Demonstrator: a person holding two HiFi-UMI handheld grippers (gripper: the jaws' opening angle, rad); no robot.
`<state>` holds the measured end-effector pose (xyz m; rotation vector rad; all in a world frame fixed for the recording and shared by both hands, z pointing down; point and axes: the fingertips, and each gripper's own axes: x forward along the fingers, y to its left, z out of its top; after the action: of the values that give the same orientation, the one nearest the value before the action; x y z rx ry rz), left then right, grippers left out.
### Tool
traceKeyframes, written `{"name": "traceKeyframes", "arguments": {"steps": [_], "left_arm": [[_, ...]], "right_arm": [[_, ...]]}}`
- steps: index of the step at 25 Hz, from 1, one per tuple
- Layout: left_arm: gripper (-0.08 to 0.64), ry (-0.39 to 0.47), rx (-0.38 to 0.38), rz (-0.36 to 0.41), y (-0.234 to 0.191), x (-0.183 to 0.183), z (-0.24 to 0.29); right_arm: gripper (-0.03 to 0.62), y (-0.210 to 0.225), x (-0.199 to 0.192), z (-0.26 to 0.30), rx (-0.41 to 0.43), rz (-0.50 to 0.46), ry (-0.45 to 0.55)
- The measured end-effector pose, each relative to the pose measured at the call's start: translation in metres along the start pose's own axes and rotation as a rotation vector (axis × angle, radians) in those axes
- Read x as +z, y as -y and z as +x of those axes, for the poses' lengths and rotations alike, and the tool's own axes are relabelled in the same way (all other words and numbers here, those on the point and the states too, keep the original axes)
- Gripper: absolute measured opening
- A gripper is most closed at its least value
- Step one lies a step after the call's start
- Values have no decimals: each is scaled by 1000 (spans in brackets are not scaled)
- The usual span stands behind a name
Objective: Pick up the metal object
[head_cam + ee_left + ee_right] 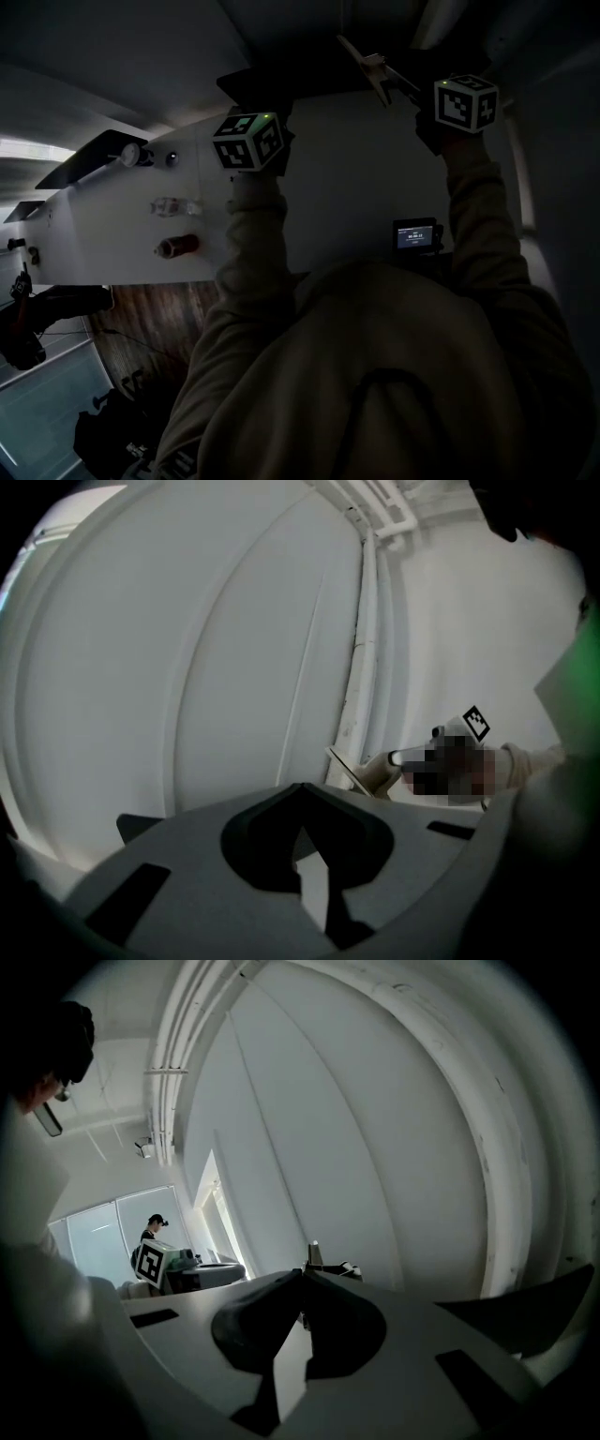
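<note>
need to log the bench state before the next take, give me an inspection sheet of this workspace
surface: white table, low at left, dim
job's things: thin metal strip in the right hand-held gripper, high above the table
clutter: red-tipped cylinder, clear part and round dial on the table
grippers: right shut on the strip; left hand-held gripper shut, nothing in it; both held up high
cables: nothing seen clearly, too dark
surroundings: wood floor, white wall with pipes, a person by a window
</note>
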<state>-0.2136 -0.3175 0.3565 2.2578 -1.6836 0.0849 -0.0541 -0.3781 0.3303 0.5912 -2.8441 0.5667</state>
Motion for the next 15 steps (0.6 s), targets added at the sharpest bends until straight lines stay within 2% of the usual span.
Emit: {"name": "traceKeyframes", "arguments": {"steps": [3,9,12,15], "left_arm": [[3,49,8,48,-1,32,-5],[3,210,1,110,20,105,-31],[3,262,-11,102,25,125,-40],[3,255,-6,124,21,129,-32]], "right_arm": [[28,-15,40,-3,5,-65,60],[28,-53,107,-35,19,-173,186],[28,-66,118,-44,4,-219,204],[28,-69,120,-43,4,-226,206]]}}
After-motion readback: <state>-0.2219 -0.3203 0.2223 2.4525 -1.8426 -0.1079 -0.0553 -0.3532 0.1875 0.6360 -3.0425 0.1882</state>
